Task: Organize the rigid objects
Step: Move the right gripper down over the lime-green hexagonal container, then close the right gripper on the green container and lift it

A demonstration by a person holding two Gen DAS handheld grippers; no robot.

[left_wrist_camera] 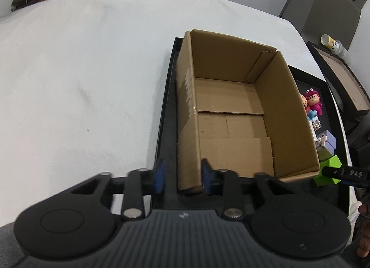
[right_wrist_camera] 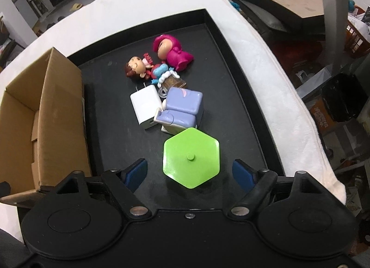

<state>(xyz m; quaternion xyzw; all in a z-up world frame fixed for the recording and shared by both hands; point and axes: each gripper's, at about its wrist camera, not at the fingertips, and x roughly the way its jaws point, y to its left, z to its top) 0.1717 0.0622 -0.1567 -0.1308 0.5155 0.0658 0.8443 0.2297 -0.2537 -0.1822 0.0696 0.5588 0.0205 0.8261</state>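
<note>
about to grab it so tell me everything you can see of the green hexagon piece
The green hexagon piece looks like smooth, glossy bright-green plastic: a six-sided block with a flat top and a small round stud at its centre. It sits flat and upright on the black tray, nearest the camera, just in front of the purple toy; whether they touch is unclear. The right gripper straddles it with both blue pads clear of its sides, so nothing grips it. In the left wrist view it shows beside the cardboard box.

Left tool [left_wrist_camera: 182, 175] gripping cardboard box [left_wrist_camera: 231, 110] corner, black tray [left_wrist_camera: 166, 106]
</note>
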